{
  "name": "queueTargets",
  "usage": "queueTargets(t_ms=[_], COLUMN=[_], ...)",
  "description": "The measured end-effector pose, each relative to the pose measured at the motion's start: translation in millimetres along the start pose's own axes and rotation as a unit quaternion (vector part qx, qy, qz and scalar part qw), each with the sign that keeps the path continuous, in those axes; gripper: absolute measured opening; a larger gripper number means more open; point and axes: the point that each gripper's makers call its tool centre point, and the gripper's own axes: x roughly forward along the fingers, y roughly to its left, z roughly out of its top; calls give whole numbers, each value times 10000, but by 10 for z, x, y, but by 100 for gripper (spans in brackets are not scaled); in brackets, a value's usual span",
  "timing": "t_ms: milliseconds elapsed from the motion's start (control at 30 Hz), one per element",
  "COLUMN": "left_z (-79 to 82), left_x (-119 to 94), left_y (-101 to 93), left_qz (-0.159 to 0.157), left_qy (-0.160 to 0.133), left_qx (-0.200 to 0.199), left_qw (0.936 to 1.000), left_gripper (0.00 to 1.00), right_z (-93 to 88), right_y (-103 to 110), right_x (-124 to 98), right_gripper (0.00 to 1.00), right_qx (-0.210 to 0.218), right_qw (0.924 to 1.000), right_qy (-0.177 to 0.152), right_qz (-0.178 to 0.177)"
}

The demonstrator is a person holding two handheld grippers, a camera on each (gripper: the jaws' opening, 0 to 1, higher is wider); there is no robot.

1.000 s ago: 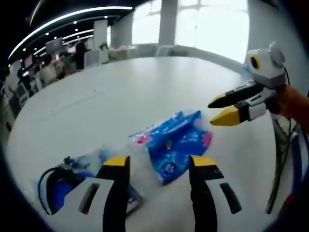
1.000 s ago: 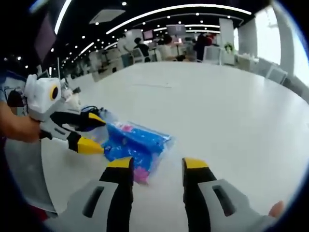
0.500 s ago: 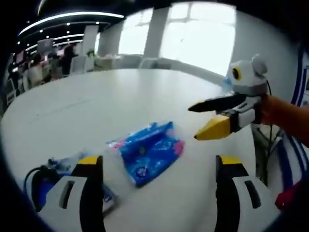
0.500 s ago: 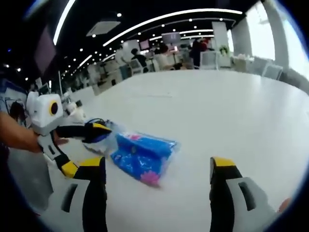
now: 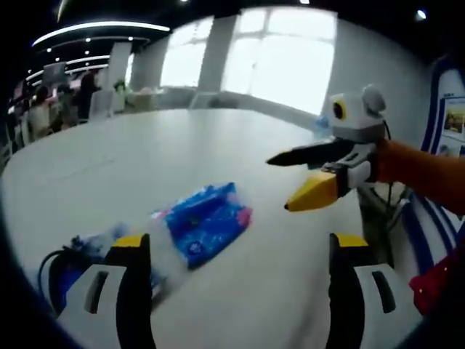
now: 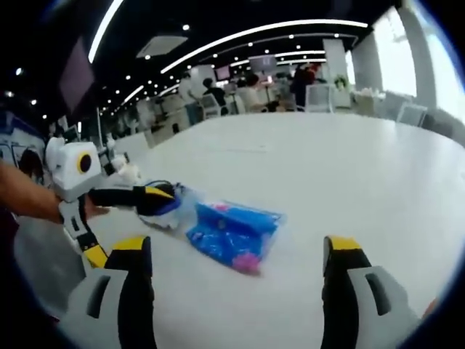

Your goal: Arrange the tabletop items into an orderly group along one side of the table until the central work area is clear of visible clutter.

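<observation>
Lying on the white worktop, a blue packet sits beyond both wide-spread, empty grippers: left gripper, right gripper, clear bag beside it.

One blue packet and one clear bag holding blue things and a black cord lay on one white table; two tools showed.

We see our two grippers, left gripper and right gripper, with grey bodies, black jaws and yellow tips.
</observation>
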Motion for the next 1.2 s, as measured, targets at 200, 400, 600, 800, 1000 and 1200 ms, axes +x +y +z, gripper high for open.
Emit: queueTargets(t_ms=[200,400,600,800,1000,1200], left_z=[1,-24,-66,-172,-290,-394], left_x=[-183,-477,-852,-1281,-1699,-1974], left_y=[32,129,332,618,883,1091], left_qz=[-2,48,170,337,497,631], left_qy=[-71,-131,-184,-227,-234,-286], left_qx=[-34,-60,-57,-182,-156,-255], left_qw=[10000,9999,9997,9990,9984,9973], left_gripper=[99,99,99,99,99,99], right_z=[73,152,228,265,334,376], right_y=[139,376,700,1048,1396,1662], right_x=[-58,-49,24,151,320,481], right_gripper=[96,96,95,95,95,95], right_qx=[-96,-195,-309,-416,-525,-615], right_qw=[9999,9998,9995,9991,9984,9975], right_qy=[-52,-62,-70,-33,-15,31], right_qz=[-53,-60,-9,101,229,332])
